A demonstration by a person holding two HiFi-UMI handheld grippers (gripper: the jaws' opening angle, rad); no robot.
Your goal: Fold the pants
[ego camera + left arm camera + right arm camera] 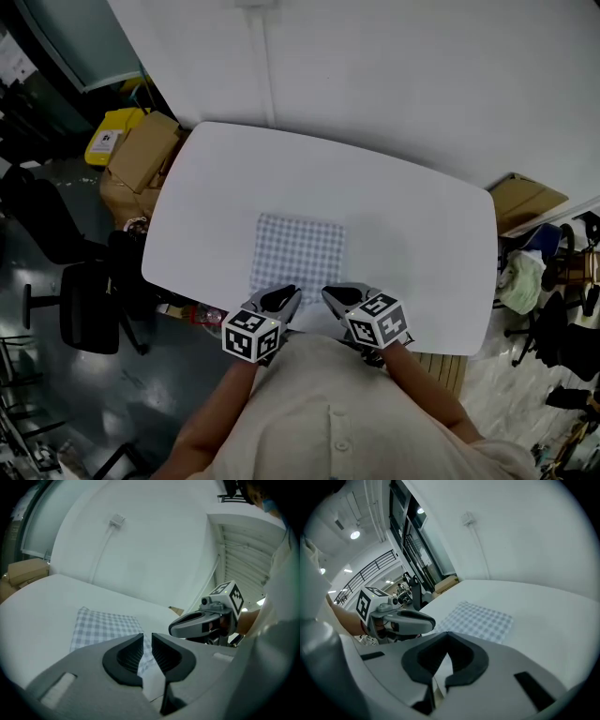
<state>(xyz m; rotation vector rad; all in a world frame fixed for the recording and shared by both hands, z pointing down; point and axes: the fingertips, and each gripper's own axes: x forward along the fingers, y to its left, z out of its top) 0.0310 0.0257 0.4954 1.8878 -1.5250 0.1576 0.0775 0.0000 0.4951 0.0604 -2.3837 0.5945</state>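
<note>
The pants (300, 251) lie folded into a small blue-and-white checked rectangle near the front middle of the white table (412, 225). Both grippers hover side by side over the table's front edge, just short of the cloth's near edge. My left gripper (281, 298) (147, 637) has a narrow gap between its jaws with nothing in it; the pants (101, 625) show beyond. My right gripper (339, 295) (446, 634) is shut with its tips meeting and nothing held. The pants (480, 619) lie ahead of it. Each gripper view shows the other gripper alongside.
Cardboard boxes (141, 155) and a yellow item (111, 131) stand off the table's left end, with a black office chair (75, 309) below them. Another flat box (525, 202) and clutter sit at the right. A white wall with a cable (267, 66) backs the table.
</note>
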